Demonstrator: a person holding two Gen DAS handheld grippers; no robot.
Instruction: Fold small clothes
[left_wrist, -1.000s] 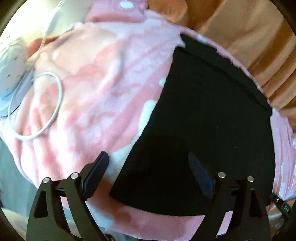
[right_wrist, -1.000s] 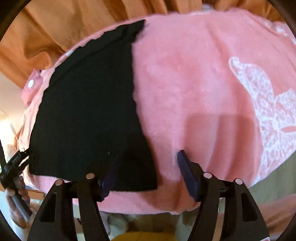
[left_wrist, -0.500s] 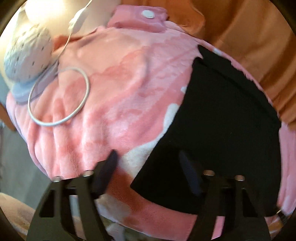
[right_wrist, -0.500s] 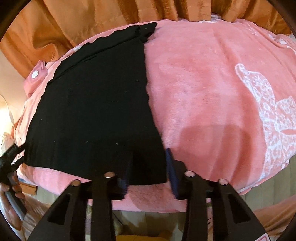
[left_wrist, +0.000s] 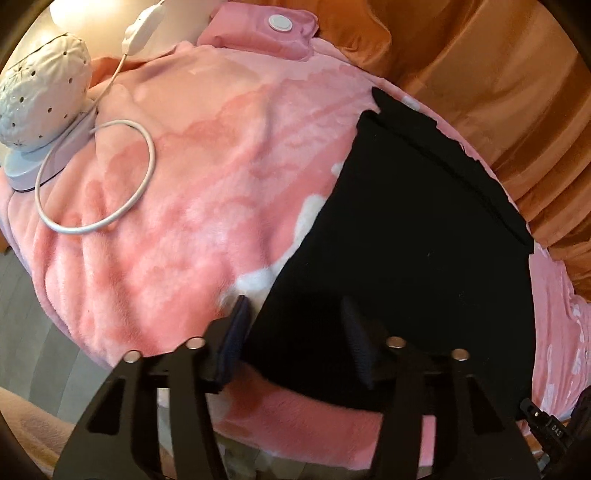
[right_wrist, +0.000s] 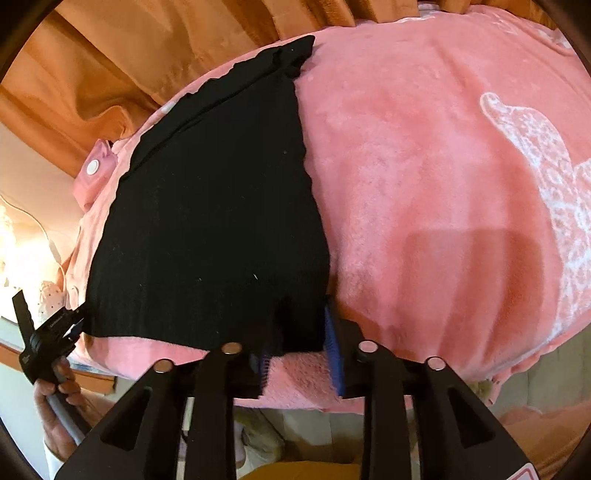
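Observation:
A black garment (left_wrist: 417, 251) lies flat on a pink fleece blanket (left_wrist: 192, 206); it also shows in the right wrist view (right_wrist: 218, 221). My left gripper (left_wrist: 295, 332) is open, its fingers astride the garment's near left corner. My right gripper (right_wrist: 299, 343) has its jaws narrowed around the garment's near right corner, with a gap still showing between the pads. The left gripper (right_wrist: 48, 332) shows at the garment's other near corner in the right wrist view.
A white perforated lamp (left_wrist: 40, 96) on a pale base with a looped white cable (left_wrist: 110, 218) sits at the blanket's left. Orange curtains (left_wrist: 498, 81) hang behind. A pink pouch with a white button (left_wrist: 280, 24) lies at the back. The blanket's front edge drops to the floor.
Both grippers have moved in on the garment's near corners. The left jaws have narrowed a little. The right jaws have closed much further around the right corner.

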